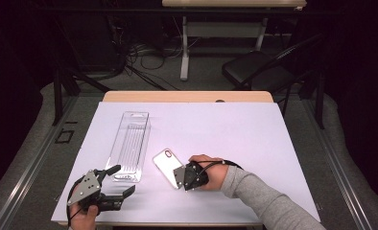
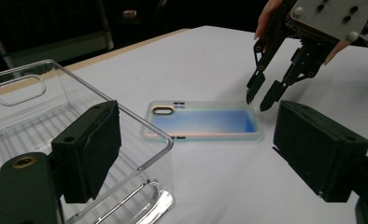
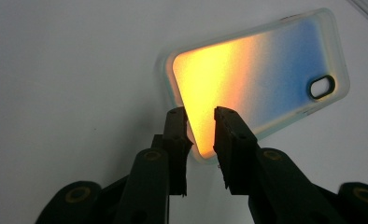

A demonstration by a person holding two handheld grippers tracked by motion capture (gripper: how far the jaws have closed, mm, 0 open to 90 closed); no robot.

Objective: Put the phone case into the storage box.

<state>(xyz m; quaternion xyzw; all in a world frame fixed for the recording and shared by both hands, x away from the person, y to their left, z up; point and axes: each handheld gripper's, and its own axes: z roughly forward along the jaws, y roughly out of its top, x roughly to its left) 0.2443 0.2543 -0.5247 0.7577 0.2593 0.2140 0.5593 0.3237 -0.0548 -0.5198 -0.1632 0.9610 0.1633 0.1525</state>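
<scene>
An iridescent phone case [image 1: 164, 160] lies flat on the white sheet, shining orange to blue in the right gripper view [image 3: 261, 79]. My right gripper [image 3: 198, 128] hovers over the case's near short end. It is open, its jaws a narrow gap apart. From the left gripper view, its tips [image 2: 261, 98] hang just above the end of the case [image 2: 205, 122]. A clear plastic packaging tray [image 1: 129, 143] lies left of the case. My left gripper [image 1: 122, 181] rests near the front edge by the tray's near end [image 2: 140, 186], wide open and holding nothing.
The white sheet [image 1: 235, 129] covers a wooden table whose far edge [image 1: 187, 96] shows. A black folding chair [image 1: 254, 67] and a second table's legs [image 1: 184, 48] stand on the floor beyond. Cables lie on the floor at the back left.
</scene>
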